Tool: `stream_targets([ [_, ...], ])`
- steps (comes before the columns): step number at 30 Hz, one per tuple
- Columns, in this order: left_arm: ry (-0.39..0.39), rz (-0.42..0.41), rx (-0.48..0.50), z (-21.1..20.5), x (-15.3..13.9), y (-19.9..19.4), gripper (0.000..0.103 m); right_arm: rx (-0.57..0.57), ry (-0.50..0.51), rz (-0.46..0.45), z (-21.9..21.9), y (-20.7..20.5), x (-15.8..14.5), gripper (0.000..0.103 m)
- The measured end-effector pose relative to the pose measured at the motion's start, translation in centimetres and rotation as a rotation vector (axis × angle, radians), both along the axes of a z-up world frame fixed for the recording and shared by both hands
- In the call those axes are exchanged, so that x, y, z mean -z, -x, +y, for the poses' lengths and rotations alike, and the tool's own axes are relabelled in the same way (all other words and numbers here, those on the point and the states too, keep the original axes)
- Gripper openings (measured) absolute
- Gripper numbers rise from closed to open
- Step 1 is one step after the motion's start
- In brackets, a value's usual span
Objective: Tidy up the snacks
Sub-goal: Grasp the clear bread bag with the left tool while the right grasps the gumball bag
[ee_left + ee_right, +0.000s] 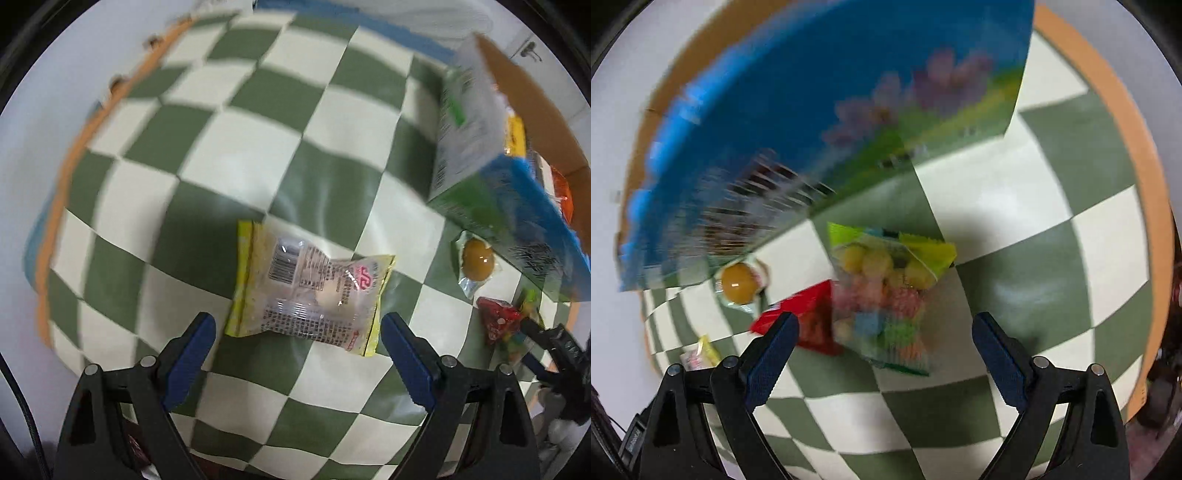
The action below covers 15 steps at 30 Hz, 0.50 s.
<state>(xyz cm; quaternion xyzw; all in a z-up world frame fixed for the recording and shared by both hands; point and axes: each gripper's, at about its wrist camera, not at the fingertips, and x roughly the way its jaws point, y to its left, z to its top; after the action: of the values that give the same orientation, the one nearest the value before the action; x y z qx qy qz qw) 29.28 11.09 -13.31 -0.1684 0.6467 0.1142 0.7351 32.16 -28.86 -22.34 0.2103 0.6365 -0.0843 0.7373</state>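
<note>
A yellow-edged clear snack packet [310,291] lies on the green-and-white checked cloth, just ahead of my open, empty left gripper [297,332]. A clear bag of colourful candies [886,295] lies just ahead of my open, empty right gripper [884,332]; it also shows in the left wrist view [517,332]. A red packet [809,325] touches its left side. A sealed brown egg [738,282] lies further left, also in the left wrist view [478,260]. The right gripper shows at the far right of the left wrist view [535,339].
A blue-and-green printed cardboard box [820,122] stands open behind the snacks and holds several packets [517,133]. The checked cloth [258,122] lies on an orange-rimmed table [1137,155]. The yellow packet shows small at the left of the right wrist view [701,354].
</note>
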Motion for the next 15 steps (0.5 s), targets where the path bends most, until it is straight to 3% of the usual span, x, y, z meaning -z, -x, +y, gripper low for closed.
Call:
stream_targets([
  [2,0.081,0.053,-0.04,0.8,2.0,-0.5,0.092,0.007,0.01,0.019,0.1,-0.2,1.0,0.092],
  [4,0.217,0.08,-0.137,1.9,3.8,-0.6,0.092,0.008,0.042,0.019,0.3,-0.2,1.5,0.086],
  [9,0.422,0.112,-0.387,3.7,6.8,-0.8,0.092,-0.013,0.061,0.007,0.7,0.0,1.5,0.061],
  [12,0.454,0.108,-0.516,4.5,7.5,-0.8,0.092,-0.022,0.065,0.009,1.0,0.1,1.6,0.06],
  [15,0.416,0.105,-0.536,4.5,7.8,-1.4,0.092,-0.025,0.067,0.013,1.2,0.3,1.7,0.06],
])
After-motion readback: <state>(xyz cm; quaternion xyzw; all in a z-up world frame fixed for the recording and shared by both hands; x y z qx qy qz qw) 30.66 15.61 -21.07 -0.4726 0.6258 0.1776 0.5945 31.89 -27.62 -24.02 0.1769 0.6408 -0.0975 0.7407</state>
